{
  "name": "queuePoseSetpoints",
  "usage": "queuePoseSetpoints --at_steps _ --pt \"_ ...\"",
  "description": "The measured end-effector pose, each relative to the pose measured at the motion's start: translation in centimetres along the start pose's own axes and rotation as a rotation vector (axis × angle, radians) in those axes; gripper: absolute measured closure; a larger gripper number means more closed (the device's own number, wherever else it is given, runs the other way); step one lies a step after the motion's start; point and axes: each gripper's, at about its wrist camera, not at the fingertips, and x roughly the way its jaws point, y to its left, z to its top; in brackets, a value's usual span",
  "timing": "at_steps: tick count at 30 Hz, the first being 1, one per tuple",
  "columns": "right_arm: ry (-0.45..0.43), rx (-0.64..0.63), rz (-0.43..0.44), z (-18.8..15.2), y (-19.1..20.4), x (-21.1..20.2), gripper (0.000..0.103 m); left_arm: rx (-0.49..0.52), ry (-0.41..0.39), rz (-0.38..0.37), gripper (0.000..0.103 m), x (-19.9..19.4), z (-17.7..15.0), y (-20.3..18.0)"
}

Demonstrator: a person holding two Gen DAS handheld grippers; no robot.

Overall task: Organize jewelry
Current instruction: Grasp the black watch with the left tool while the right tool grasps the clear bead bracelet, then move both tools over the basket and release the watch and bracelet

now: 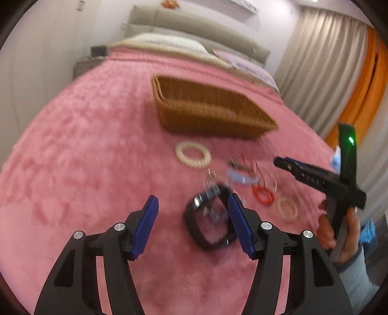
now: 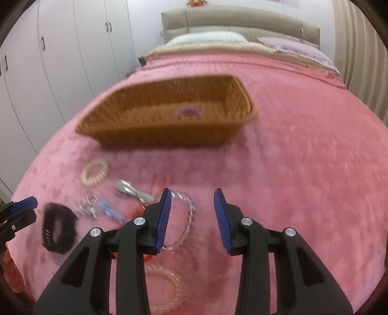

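We hold both grippers over a pink bedspread (image 2: 303,157), and both frames are blurred, so fine detail is hard to read. Our left gripper (image 1: 193,225) has its jaws spread wide and holds nothing; a black band (image 1: 208,218) lies on the spread between the blue pads (image 1: 145,227), closer to the right one, though we cannot tell whether it touches that pad. Our right gripper (image 2: 192,219) is also spread wide and empty, hovering over bare spread, with a silver chain (image 2: 188,218) lying just under and beside its left finger. The wicker basket (image 2: 157,135) sits farther up the bed, beyond the jewelry, and a purple comb-like piece (image 2: 188,112) lies inside it on the floor of the basket. Near the basket's near wall lies a cream coil ring (image 1: 193,155). To the right of the black band in the left wrist view we see a loose cluster: a pale blue piece (image 1: 238,178), an orange ring (image 1: 263,195) and a pale beaded bracelet (image 1: 287,208), all close together on the spread. In that same view the right gripper appears at the right edge, held in a hand (image 1: 339,232). Pillows (image 2: 206,38) and a grey headboard (image 2: 240,21) lie at the far end.
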Motion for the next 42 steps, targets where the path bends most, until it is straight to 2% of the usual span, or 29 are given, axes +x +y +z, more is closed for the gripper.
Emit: queuePoseSetpoints --at_steps 4,8,14,17,19,20,25,26,31,38,42 --pt "0.043 0.011 0.013 -0.5 -0.8 1.1 0.069 -0.004 0.057 -0.005 0.046 1.6 -0.8 0.5" --pt "0.070 -0.004 0.003 -0.7 -0.5 1.9 0.069 -0.003 0.067 0.013 0.050 2.0 -1.2 0.3" --pt "0.084 -0.065 -0.049 -0.9 0.9 2.5 0.070 0.001 0.082 0.084 0.064 2.9 -1.0 0.0" --pt "0.082 -0.109 -0.083 -1.0 1.9 2.9 0.081 0.017 0.076 0.113 0.070 3.0 -0.9 -0.3" --pt "0.078 -0.130 -0.087 -1.2 2.3 2.9 0.092 0.035 0.072 0.124 0.078 3.0 -1.0 -0.6" --pt "0.075 -0.144 -0.085 -1.2 2.5 2.9 0.096 0.039 0.070 0.120 0.089 3.0 -1.0 -0.8" --pt "0.059 -0.123 -0.053 -1.2 1.9 2.3 0.097 0.014 0.031 0.111 0.094 2.4 -0.9 -0.5" --pt "0.048 -0.118 -0.048 -1.1 1.8 2.0 0.097 0.012 0.018 0.107 0.098 2.2 -0.9 -0.5" --pt "0.007 -0.122 -0.048 -0.9 2.0 1.0 0.097 -0.003 -0.012 0.096 0.099 1.8 -0.8 -0.4" --pt "-0.088 -0.075 0.039 -0.3 1.2 -1.8 0.097 -0.026 -0.057 0.064 0.099 1.0 -0.6 -0.1" --pt "-0.113 -0.064 0.066 0.1 1.1 -2.8 0.097 -0.037 -0.096 0.044 0.099 0.3 -0.7 -0.1"
